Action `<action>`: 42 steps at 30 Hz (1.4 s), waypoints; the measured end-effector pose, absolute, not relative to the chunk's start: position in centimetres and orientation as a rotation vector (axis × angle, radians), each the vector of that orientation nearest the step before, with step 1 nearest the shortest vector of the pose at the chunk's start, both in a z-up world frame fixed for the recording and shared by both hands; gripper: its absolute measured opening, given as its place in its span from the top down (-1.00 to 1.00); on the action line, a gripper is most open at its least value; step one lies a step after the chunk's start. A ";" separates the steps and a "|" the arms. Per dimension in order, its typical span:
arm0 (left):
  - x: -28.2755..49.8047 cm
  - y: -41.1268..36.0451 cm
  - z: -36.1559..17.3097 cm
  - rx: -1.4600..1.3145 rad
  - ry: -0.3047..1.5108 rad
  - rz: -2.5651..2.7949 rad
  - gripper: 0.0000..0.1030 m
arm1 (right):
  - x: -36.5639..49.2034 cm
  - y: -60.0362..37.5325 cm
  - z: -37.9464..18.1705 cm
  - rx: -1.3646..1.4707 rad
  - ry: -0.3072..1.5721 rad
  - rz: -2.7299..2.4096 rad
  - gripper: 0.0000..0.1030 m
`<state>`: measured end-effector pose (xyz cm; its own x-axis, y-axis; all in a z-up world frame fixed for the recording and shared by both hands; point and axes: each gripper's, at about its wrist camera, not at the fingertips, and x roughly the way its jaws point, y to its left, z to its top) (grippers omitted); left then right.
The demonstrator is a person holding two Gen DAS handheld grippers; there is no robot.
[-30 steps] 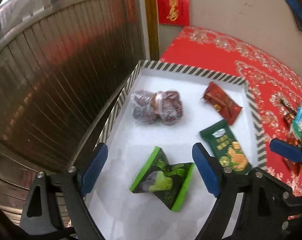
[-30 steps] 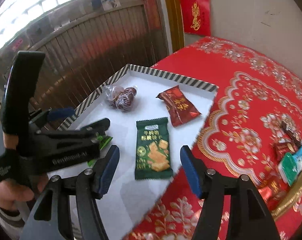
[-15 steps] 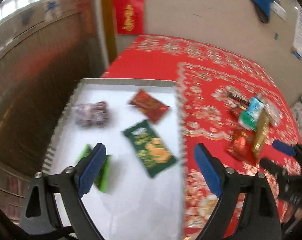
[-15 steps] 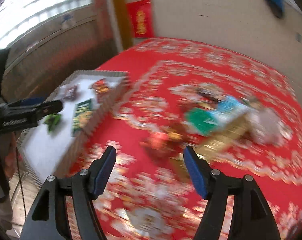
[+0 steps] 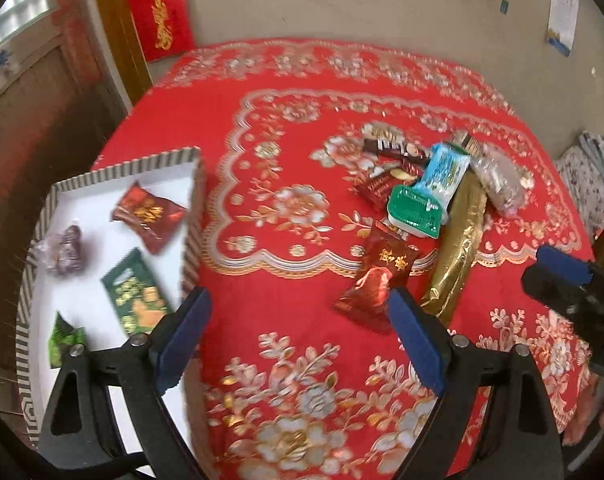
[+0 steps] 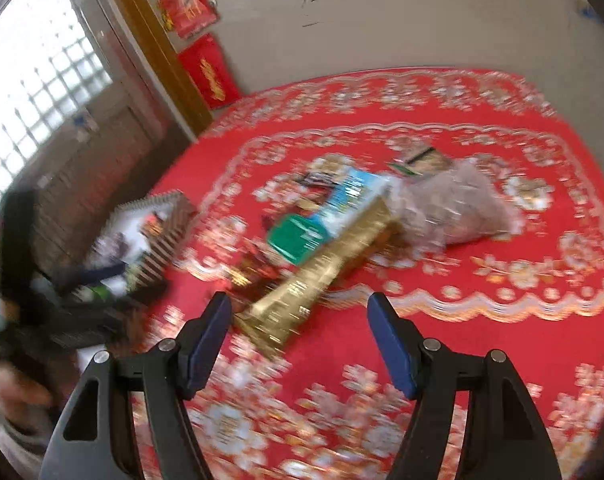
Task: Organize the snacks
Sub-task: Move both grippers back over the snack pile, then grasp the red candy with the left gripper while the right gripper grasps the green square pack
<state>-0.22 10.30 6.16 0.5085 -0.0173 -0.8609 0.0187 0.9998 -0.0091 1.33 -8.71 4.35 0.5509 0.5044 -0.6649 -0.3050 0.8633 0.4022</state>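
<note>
A white tray (image 5: 194, 216) with a striped rim sits at the table's left and holds a red packet (image 5: 148, 216), a bag of dark sweets (image 5: 64, 250), a dark green biscuit packet (image 5: 136, 296) and a bright green packet (image 5: 64, 340). On the red cloth a heap holds a red packet (image 5: 377, 280), a long gold packet (image 5: 457, 248), a green pack (image 5: 415, 208), a light blue packet (image 5: 441, 172) and a clear bag (image 5: 497, 176). My left gripper (image 5: 298, 300) is open over bare cloth. My right gripper (image 6: 298, 300) is open, empty, just short of the gold packet (image 6: 321, 276).
The red patterned tablecloth (image 5: 302, 420) covers the whole table up to a beige wall. A dark wooden railing runs left of the tray (image 6: 158, 220). My right gripper (image 5: 561, 276) shows at the left wrist view's right edge; a person's hand (image 6: 18, 392) holds the left one.
Both grippers have swung right, away from the tray and toward the heap of snacks on the cloth. The tray's contents have not moved. Both grippers stay empty.
</note>
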 end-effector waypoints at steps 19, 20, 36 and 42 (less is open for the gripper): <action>3.9 7.5 1.5 -0.015 1.148 -0.057 -0.75 | 7.3 -8.4 0.7 0.301 0.997 0.489 -0.37; 3.9 7.4 1.4 -0.019 1.146 -0.058 -0.74 | 7.3 -8.6 0.9 0.283 0.992 0.501 -0.37; 4.3 7.5 0.7 -0.039 1.156 -0.057 -0.74 | 10.5 -3.0 0.3 -0.052 0.999 0.680 -0.37; 4.2 7.4 0.6 -0.018 1.159 -0.061 -0.75 | 10.6 -1.7 0.2 -0.202 0.973 0.689 -0.37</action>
